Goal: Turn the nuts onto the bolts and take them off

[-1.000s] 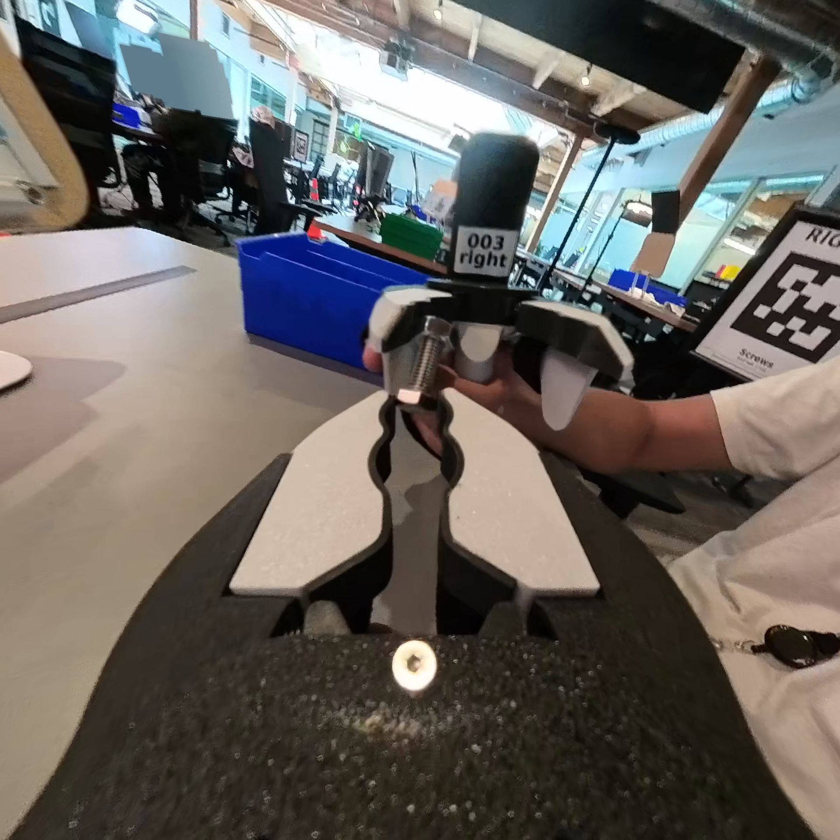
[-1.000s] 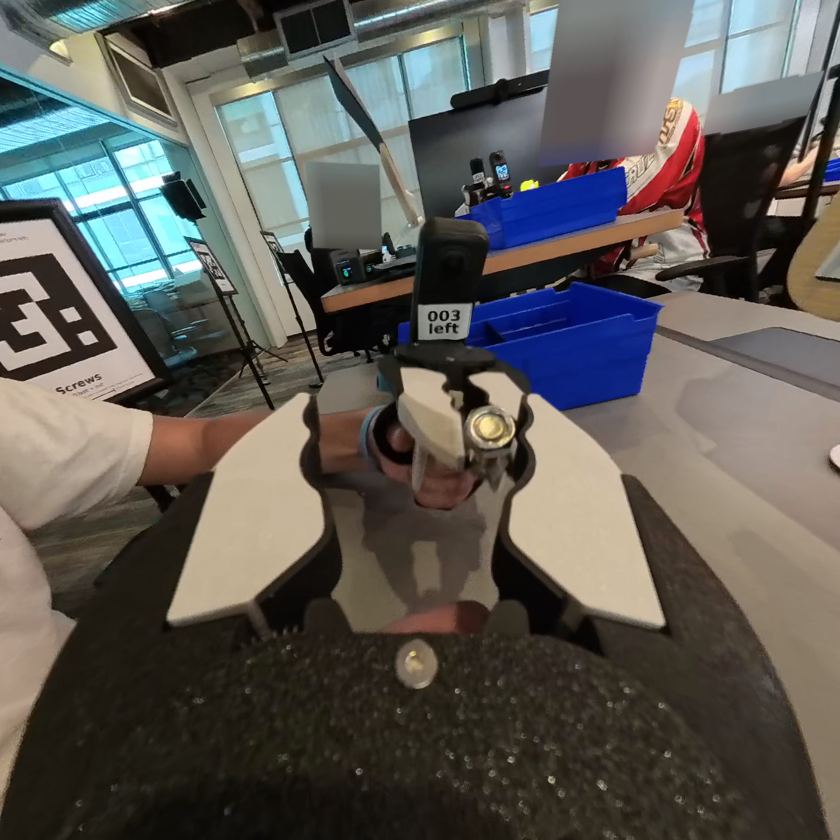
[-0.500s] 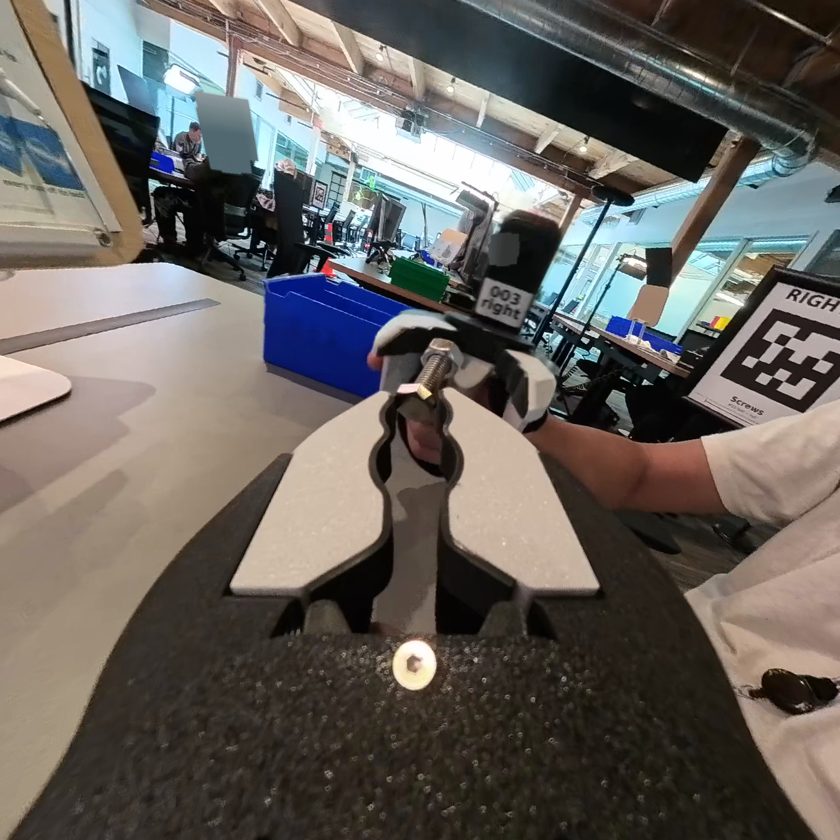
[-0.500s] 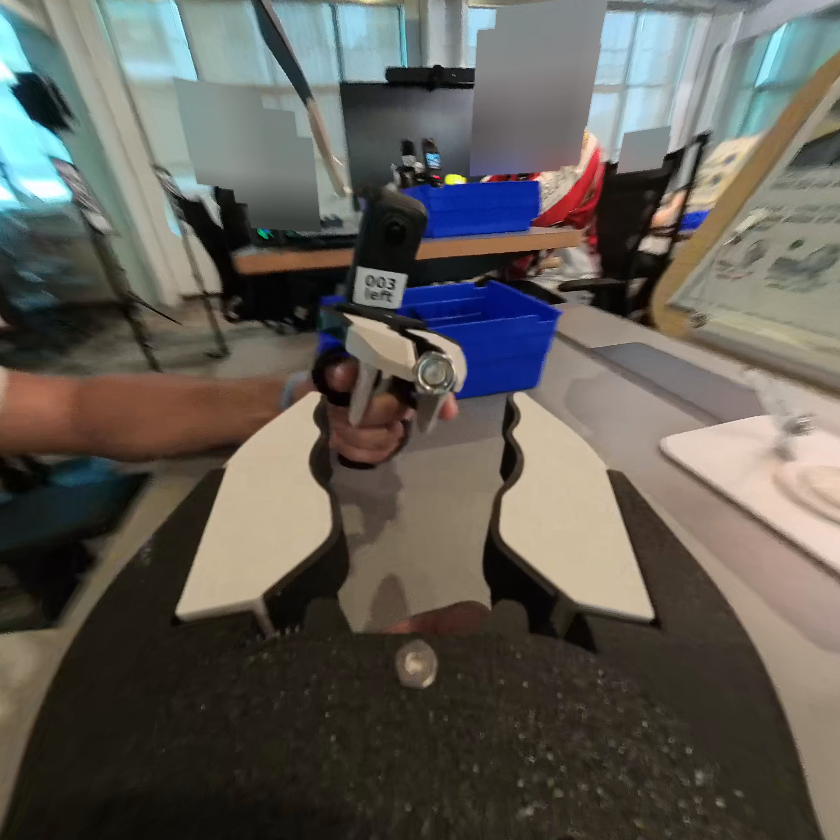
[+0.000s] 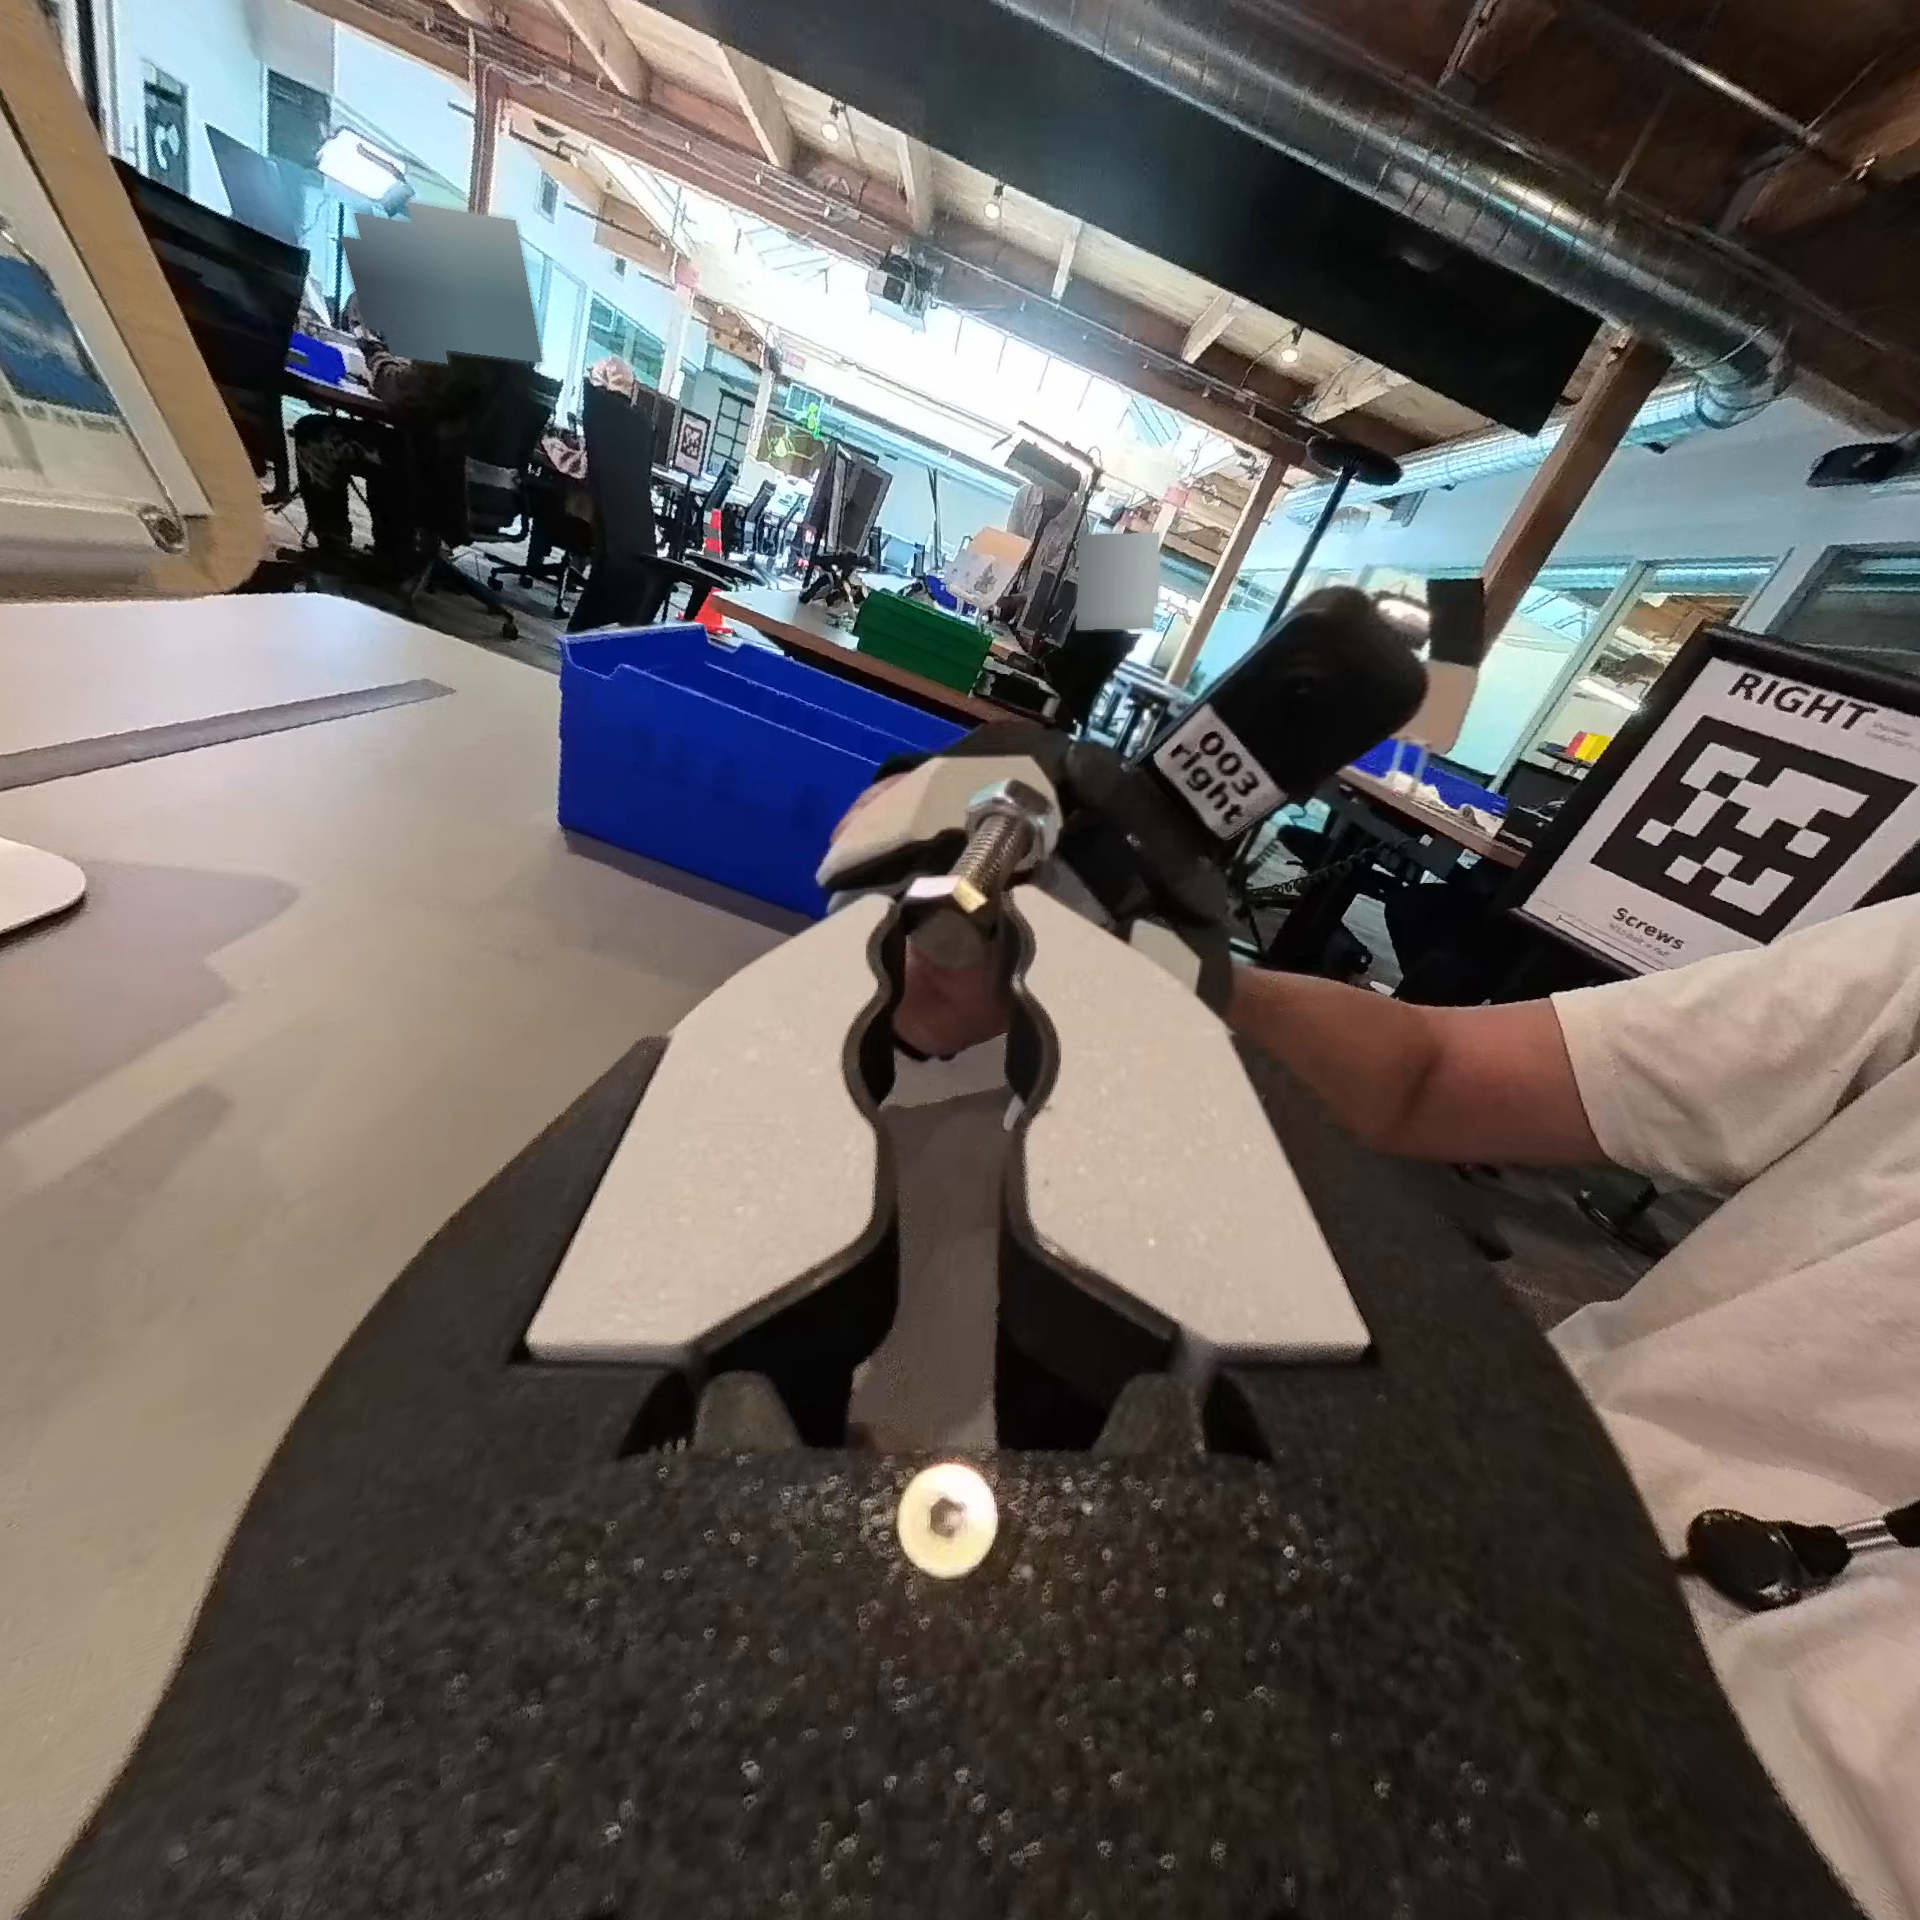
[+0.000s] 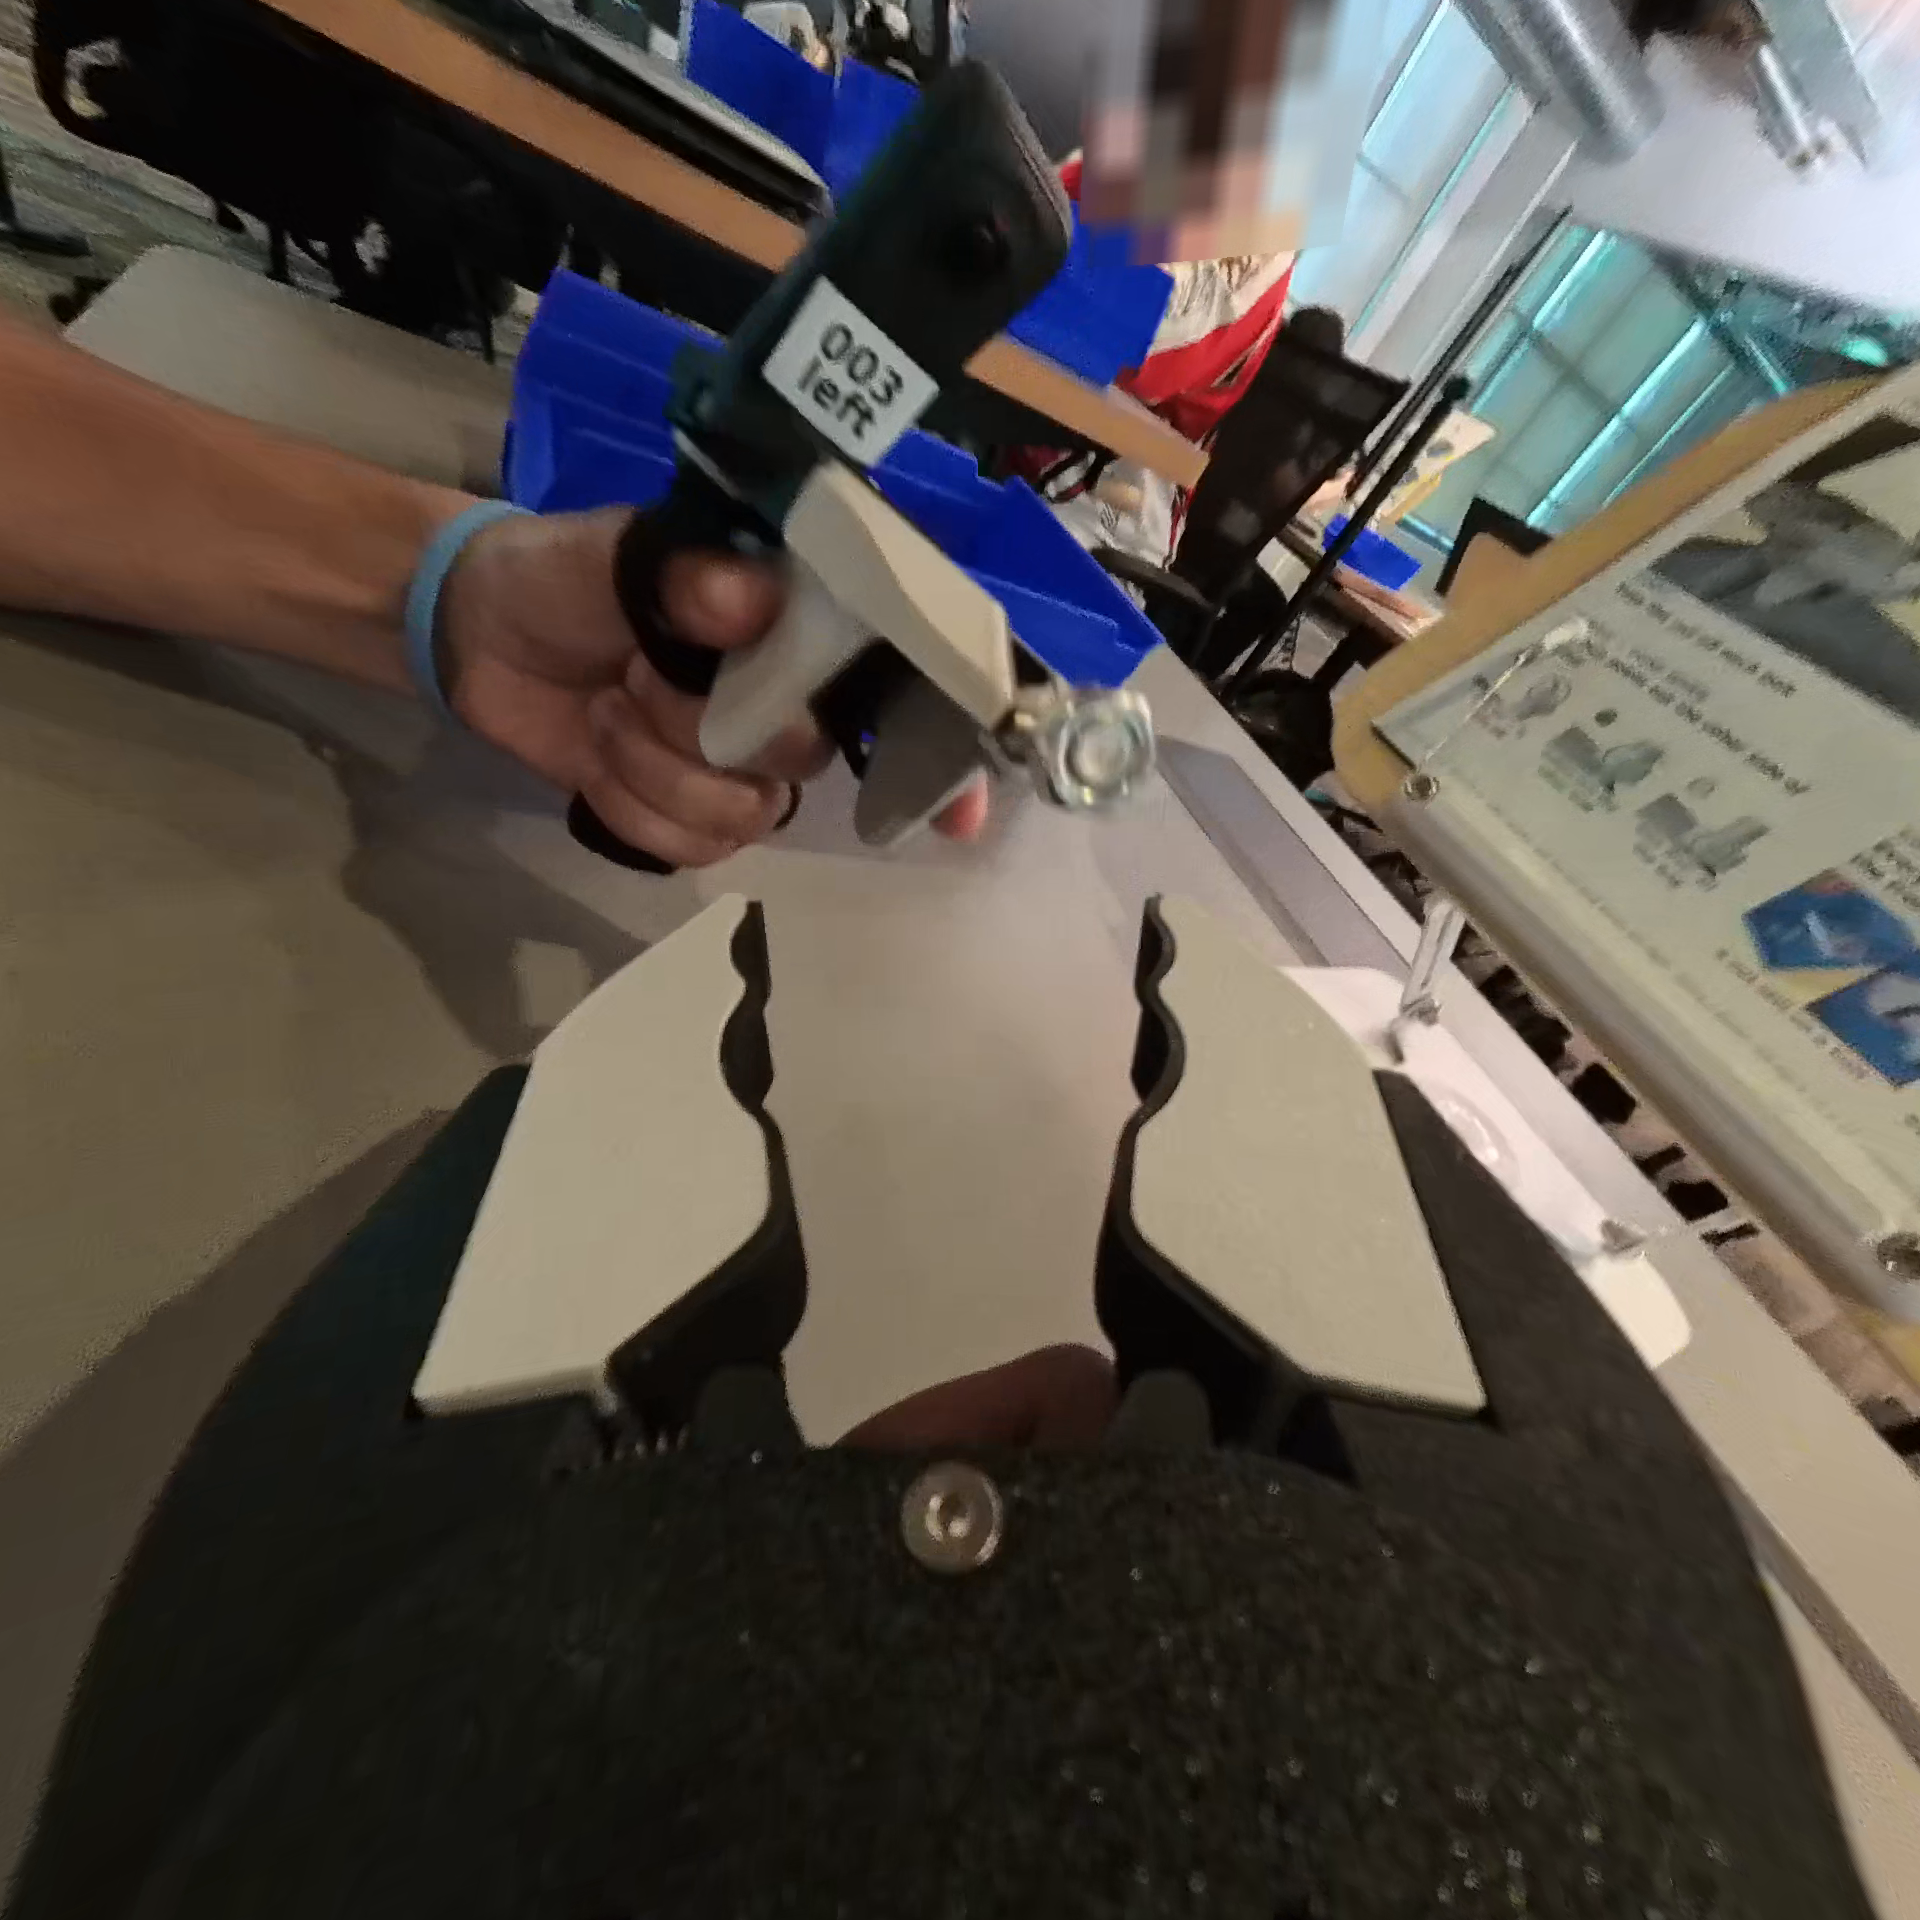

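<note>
A grey worktop (image 5: pixel 312 831) carries a blue bin (image 5: pixel 717 769) at 11 o'clock. The left tongs (image 5: pixel 943 914) pinch the head of a bolt (image 5: pixel 987 854), its nut (image 6: pixel 1093 746) near the far end. The right tongs (image 6: pixel 951 920) gape wide, holding nothing, well short of the nut.

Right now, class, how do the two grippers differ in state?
The left gripper is shut on the bolt; the right gripper is open and holds nothing. The left gripper carries the nut on its bolt; the right gripper is clear of it. Both have grey fingers on black bodies.
</note>
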Available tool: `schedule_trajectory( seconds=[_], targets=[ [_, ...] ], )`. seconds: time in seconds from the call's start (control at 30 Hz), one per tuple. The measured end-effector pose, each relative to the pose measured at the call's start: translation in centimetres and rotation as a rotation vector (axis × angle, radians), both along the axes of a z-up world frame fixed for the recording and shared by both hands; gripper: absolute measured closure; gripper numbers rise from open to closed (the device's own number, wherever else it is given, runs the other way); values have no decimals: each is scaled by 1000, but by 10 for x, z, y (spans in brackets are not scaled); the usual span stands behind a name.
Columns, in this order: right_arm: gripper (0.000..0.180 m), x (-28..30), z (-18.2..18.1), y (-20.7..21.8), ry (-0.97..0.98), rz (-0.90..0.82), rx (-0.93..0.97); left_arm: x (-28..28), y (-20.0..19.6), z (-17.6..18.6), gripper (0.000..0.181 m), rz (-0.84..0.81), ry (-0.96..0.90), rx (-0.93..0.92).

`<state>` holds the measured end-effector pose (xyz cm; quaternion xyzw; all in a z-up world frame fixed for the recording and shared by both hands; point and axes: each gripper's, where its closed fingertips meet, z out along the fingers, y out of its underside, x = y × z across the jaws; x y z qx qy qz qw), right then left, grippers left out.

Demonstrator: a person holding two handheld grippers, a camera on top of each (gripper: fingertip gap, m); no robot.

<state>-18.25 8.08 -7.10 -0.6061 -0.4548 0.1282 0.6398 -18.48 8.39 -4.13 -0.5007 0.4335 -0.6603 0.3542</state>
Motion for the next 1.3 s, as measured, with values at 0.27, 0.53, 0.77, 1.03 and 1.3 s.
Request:
schedule_trajectory(
  seconds=[0.27,0.53,0.77,1.03,1.3],
  targets=[
    [114,-12,34,-20,74,71,89,4,-4,-9,165,3,62,60],
    [114,-1,12,-8,43,35,11,-2,-3,3,165,4,11,46],
    [113,-16,22,-17,59,83,35,2,-5,-3,165,-7,30,42],
    [114,-3,28,-13,108,49,35,-2,-1,4,165,8,1,32],
    [114,-16,-6,-7,24,49,-38,-3,-4,9,165,-3,-24,24]
  ],
)
